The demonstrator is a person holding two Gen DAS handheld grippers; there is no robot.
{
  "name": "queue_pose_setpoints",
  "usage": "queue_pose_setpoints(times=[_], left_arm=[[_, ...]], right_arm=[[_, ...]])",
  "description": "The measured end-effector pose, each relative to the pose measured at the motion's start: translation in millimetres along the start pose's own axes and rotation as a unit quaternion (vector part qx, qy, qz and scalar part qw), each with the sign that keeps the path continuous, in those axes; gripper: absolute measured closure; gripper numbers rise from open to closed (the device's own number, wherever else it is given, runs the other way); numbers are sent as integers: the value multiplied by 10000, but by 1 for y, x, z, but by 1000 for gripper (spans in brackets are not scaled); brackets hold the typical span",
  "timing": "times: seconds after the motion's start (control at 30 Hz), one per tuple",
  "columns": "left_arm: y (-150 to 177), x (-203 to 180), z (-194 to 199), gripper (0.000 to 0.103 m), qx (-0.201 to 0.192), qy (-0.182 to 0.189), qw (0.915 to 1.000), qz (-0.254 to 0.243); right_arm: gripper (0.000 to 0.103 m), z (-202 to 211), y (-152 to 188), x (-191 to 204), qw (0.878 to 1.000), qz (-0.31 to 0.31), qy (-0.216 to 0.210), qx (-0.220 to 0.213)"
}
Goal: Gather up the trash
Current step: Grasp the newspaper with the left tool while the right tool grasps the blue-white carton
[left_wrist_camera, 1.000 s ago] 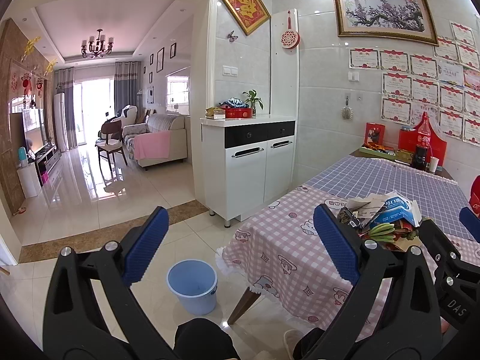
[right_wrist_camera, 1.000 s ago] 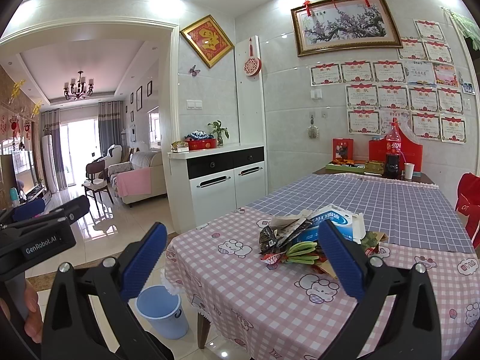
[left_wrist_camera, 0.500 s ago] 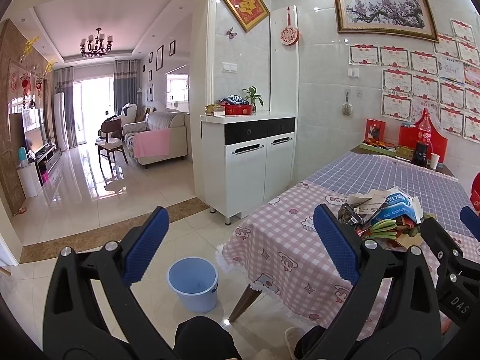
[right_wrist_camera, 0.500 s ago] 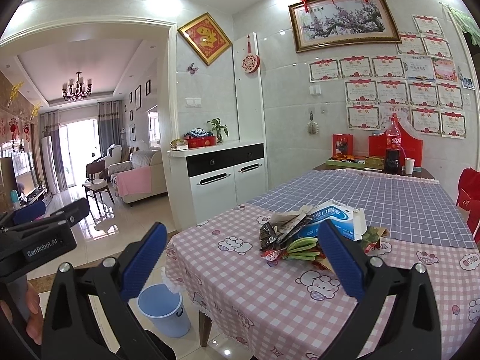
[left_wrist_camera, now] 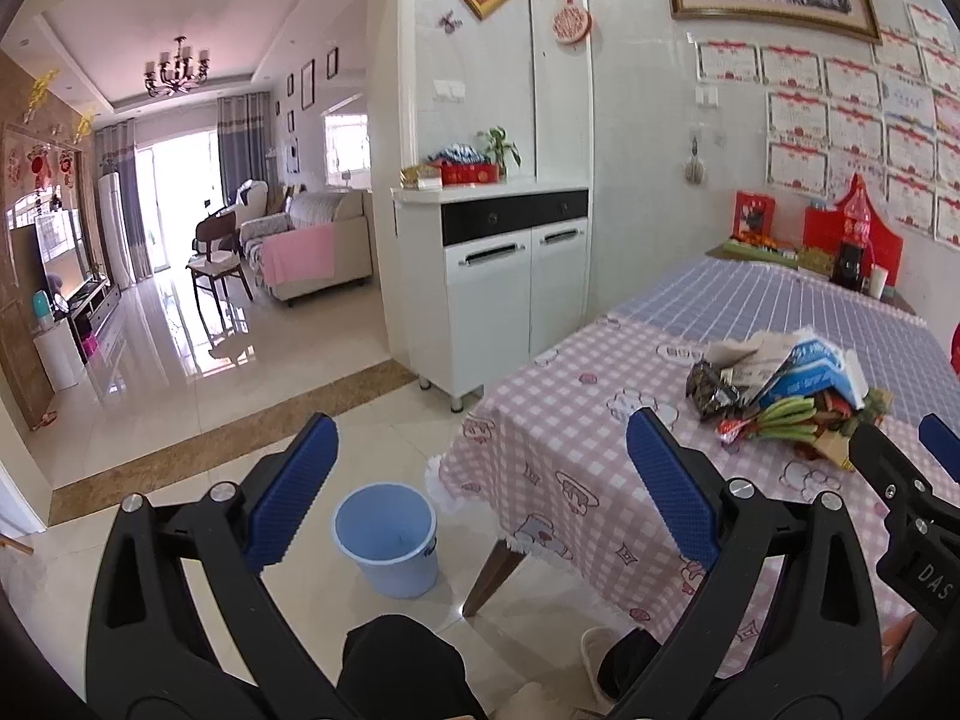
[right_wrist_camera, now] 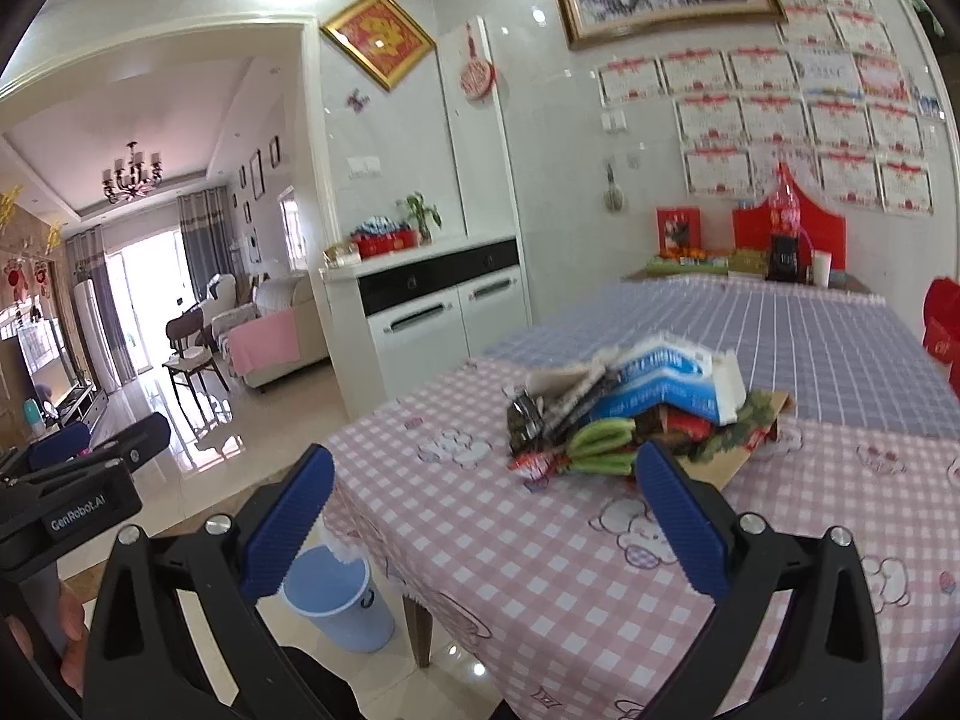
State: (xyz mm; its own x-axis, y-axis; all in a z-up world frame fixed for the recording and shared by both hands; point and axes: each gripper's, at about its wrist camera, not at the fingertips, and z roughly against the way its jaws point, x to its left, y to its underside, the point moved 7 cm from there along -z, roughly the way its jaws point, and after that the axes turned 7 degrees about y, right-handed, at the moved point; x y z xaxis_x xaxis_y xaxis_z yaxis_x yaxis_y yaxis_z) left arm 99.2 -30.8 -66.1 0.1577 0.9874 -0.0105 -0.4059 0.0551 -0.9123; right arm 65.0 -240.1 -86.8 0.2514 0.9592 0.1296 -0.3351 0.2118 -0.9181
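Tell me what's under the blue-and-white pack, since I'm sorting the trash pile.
Under the pack lie green stalks, dark wrappers, red wrappers and brown cardboard. Anything beneath its middle is covered.

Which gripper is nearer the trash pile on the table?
Right. The right gripper hangs open over the pink tablecloth just short of the trash pile; the left gripper hangs open off the table's corner, above the blue bucket.

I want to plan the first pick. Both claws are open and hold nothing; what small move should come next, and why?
Probably bring the right claw forward and down to the trash pile on the table. Its open jaws already frame the near edge of the pile, but do not touch it. The left claw faces the floor near the blue bucket, which waits beside the table.
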Motion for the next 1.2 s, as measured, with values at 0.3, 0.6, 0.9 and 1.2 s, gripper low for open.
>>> queue_pose_setpoints(times=[0.3,0.6,0.9,1.2], left_arm=[[24,-45,-79,8,932,524,9940,-233],[14,-124,-130,8,1063,1253,9846,-594],[-8,-216,-181,18,1013,1886,9679,-1320],[2,-261,-234,52,1563,2168,9508,-1566]], right_arm=[[4,-57,17,-69,9954,-361,698,558],[4,-98,11,-134,9860,-732,1285,765],[4,-130,-10,-165,9804,-814,1630,754],[4,-157,-23,-176,9802,-813,1611,811]])
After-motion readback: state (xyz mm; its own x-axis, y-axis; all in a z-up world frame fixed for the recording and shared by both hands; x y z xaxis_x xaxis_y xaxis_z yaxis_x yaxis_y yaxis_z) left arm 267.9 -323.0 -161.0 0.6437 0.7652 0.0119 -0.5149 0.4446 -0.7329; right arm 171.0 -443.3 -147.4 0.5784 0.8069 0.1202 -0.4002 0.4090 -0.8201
